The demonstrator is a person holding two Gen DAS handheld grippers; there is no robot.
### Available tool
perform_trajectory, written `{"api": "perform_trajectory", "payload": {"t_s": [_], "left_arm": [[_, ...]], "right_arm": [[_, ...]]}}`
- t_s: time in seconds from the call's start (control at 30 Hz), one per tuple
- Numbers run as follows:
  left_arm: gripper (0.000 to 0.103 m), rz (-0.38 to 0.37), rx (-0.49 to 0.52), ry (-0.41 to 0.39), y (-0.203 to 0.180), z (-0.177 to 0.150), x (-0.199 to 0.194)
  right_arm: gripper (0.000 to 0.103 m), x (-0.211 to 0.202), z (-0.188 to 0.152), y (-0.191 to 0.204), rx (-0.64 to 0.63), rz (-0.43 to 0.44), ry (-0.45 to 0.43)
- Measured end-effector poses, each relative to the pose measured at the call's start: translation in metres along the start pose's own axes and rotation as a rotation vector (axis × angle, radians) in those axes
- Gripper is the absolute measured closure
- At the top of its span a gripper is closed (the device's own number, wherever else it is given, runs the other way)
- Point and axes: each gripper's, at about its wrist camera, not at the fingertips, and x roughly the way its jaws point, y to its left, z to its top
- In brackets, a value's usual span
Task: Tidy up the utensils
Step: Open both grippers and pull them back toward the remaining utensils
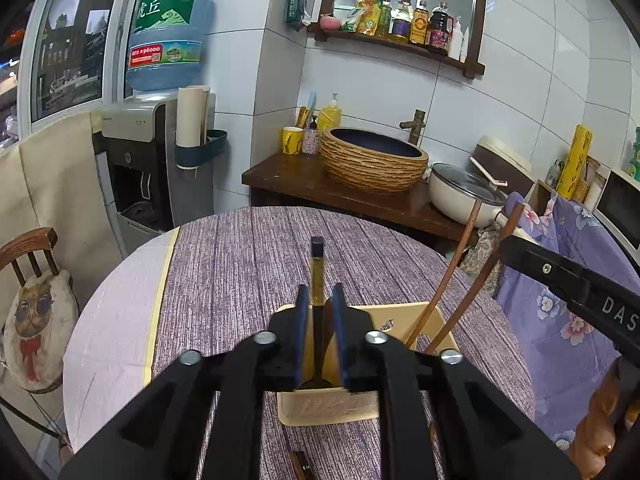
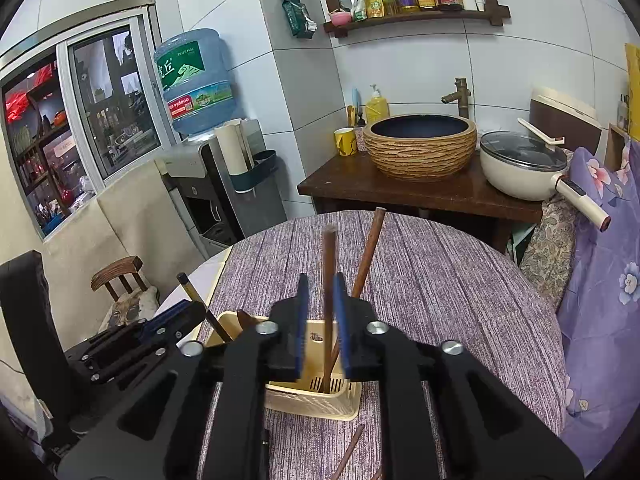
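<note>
A cream plastic utensil holder (image 1: 328, 406) (image 2: 316, 400) stands on the round table. My left gripper (image 1: 320, 300) is directly above it, its jaws close around a dark spoon with a gold-and-black handle (image 1: 318, 276) that stands in the holder. My right gripper (image 2: 320, 292) is above the holder too, its jaws close around an upright brown chopstick (image 2: 329, 264). A second brown chopstick (image 2: 370, 252) leans in the holder. Both chopsticks (image 1: 448, 272) show in the left wrist view, with the right gripper's body (image 1: 580, 284) beside them. The left gripper (image 2: 160, 332) and spoon handle (image 2: 196, 292) show in the right wrist view.
Loose brown chopsticks (image 2: 350, 452) lie on the purple striped tablecloth (image 2: 440, 280) in front of the holder. A dark utensil end (image 1: 300, 464) lies near the table's front edge. A wooden chair (image 1: 32, 248) stands left, a floral-covered seat (image 1: 560, 320) right, a sink counter (image 1: 360, 196) behind.
</note>
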Motion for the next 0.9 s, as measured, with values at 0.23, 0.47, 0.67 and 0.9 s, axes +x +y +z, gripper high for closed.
{"api": "perform_trajectory", "payload": {"t_s": [0.23, 0.47, 0.67, 0.9], "left_arm": [[0.031, -0.017, -0.028, -0.085, 0.011, -0.017, -0.038], [0.013, 0.003, -0.041, -0.080, 0.021, -0.058, -0.056], [0.012, 0.004, -0.047, 0.019, 0.025, -0.099, -0.047], [0.012, 0.024, -0.060, 0.123, 0.032, -0.143, -0.036]], "right_arm": [[0.041, -0.034, -0.012, 0.006, -0.065, -0.010, -0.112], [0.024, -0.060, -0.050, 0.004, -0.101, -0.067, -0.150], [0.023, -0.055, -0.097, -0.005, -0.103, -0.103, -0.063], [0.023, -0.034, -0.150, -0.029, -0.030, -0.143, 0.075]]}}
